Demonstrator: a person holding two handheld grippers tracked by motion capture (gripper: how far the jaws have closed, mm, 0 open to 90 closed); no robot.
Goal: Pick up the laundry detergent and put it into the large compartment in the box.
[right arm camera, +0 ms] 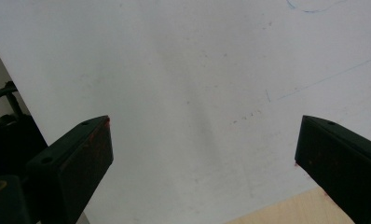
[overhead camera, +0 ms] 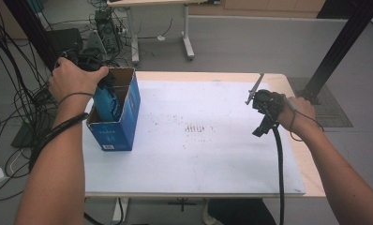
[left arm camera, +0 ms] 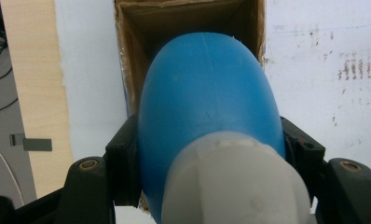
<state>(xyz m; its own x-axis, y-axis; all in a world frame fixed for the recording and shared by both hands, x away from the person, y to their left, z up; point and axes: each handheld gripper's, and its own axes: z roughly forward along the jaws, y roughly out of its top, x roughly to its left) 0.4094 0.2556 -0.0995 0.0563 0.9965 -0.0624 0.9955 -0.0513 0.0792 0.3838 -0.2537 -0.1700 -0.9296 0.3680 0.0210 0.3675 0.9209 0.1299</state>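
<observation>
My left gripper (left arm camera: 207,154) clamps the blue bottle (left arm camera: 207,102) base-first over the open box (overhead camera: 128,110), its long axis pointing down inside, while my right gripper (right arm camera: 202,154) gapes empty.

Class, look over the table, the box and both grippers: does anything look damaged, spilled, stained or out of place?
Reddish-brown specks stain the white sheet mid-table, like dried drips. The cardboard box's open rim is frayed, seen in the left gripper view. Otherwise nothing odd: the left gripper holds the blue bottle over the box, and the right gripper is open.
</observation>
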